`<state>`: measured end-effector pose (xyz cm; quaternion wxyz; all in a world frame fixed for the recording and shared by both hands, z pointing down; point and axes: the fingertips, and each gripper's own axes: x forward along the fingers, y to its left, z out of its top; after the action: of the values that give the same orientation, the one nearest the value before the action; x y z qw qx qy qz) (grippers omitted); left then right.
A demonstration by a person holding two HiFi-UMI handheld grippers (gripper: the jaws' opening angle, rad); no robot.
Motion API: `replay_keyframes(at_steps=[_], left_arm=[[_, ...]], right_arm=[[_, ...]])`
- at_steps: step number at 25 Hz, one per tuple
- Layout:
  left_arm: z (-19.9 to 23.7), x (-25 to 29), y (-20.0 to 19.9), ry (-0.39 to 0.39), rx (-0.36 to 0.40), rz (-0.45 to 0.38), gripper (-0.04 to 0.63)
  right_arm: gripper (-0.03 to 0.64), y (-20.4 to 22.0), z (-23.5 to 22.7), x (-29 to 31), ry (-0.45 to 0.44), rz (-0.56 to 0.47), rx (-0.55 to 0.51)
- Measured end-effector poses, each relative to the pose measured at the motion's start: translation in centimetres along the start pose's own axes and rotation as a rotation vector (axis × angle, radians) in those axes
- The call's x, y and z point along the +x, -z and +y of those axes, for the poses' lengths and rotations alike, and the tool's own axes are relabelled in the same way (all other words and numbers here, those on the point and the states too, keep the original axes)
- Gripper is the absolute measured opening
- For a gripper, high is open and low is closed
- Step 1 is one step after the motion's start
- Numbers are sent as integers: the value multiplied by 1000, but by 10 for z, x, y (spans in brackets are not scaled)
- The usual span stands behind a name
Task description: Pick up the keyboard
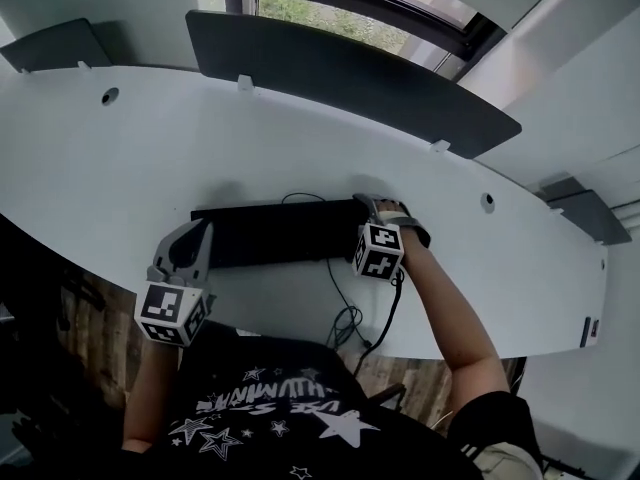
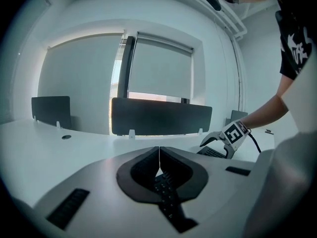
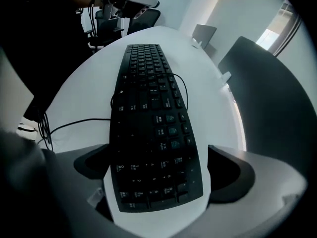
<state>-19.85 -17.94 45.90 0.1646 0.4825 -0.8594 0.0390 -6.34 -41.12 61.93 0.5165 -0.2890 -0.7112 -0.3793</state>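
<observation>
Fingers (image 3: 229,175) on the right gripper (image 1: 375,223) were spread wide either side of the right end of the black keyboard (image 1: 275,230), I guess to fit across it. It lay flat on the white desk (image 1: 110,168), not squeezed. Left gripper (image 1: 185,258) sat closed and empty by the left end.

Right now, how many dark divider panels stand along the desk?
3 divider panels: one at the left end, a long middle one, one at the right end. Others may be offscreen.
</observation>
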Motion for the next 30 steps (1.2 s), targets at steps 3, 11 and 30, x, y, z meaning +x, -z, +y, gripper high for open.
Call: replay_keyframes(at_steps=[3,11,30], left_arm=[[3,-5,6,-24,-9,9,9],[9,-3,15,-47,-10,38,9],[2,18,26,6,-7,90,9]], right_arm=[[575,-2,3,6,-67,21,-46],[578,-10,8,14,-263,86,-81],[581,-10,9,21,-289,156,-107]])
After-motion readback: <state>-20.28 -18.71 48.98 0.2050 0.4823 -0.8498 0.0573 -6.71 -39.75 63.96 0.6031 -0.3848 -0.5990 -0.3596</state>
